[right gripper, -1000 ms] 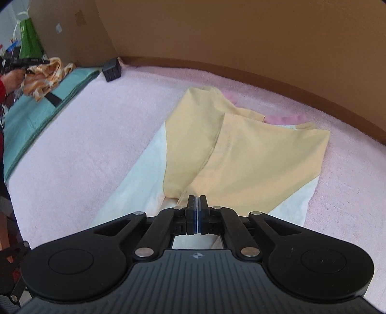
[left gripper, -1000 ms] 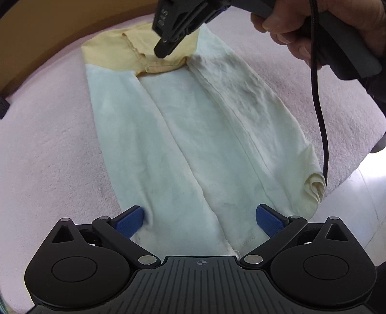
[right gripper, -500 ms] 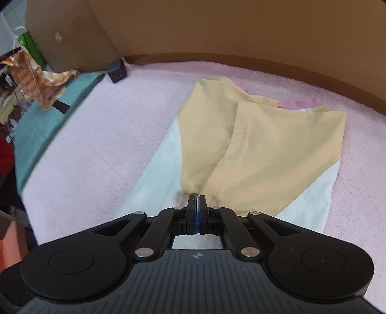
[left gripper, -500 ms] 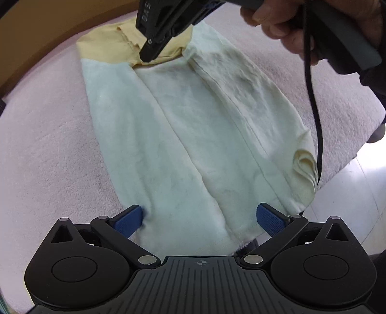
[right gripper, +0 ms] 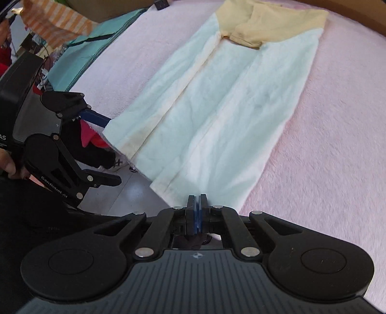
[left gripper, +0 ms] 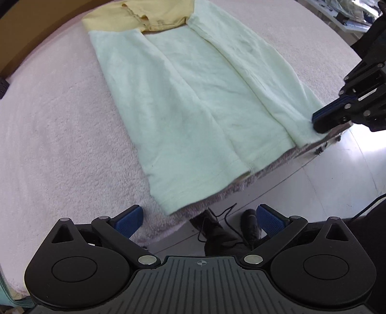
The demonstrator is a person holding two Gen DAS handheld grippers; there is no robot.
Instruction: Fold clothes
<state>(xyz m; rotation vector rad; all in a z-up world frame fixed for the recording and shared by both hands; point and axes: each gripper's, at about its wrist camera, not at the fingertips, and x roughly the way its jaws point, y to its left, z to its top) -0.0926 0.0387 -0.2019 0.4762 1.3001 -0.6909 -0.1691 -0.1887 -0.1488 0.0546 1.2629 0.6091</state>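
Garment (left gripper: 193, 103), pale green with a yellow far end, spread flat on pink blanket (left gripper: 48, 135), hem at the near edge. Likely to slide off or bunch if only one corner gets pulled. Right gripper (right gripper: 197, 210) pressed together, empty, at the near right hem corner. Left gripper (left gripper: 197, 217) spread wide, empty, just off the near left corner.

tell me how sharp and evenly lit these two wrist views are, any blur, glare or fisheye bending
Left wrist view: mostly sharp, the pale green garment evenly lit, glare on the glossy floor, the pink blanket edge curving from the fisheye. Right wrist view: softer, slightly motion-smeared on the blanket at right, the striped cloth at top left blurred, corners dark and bent.
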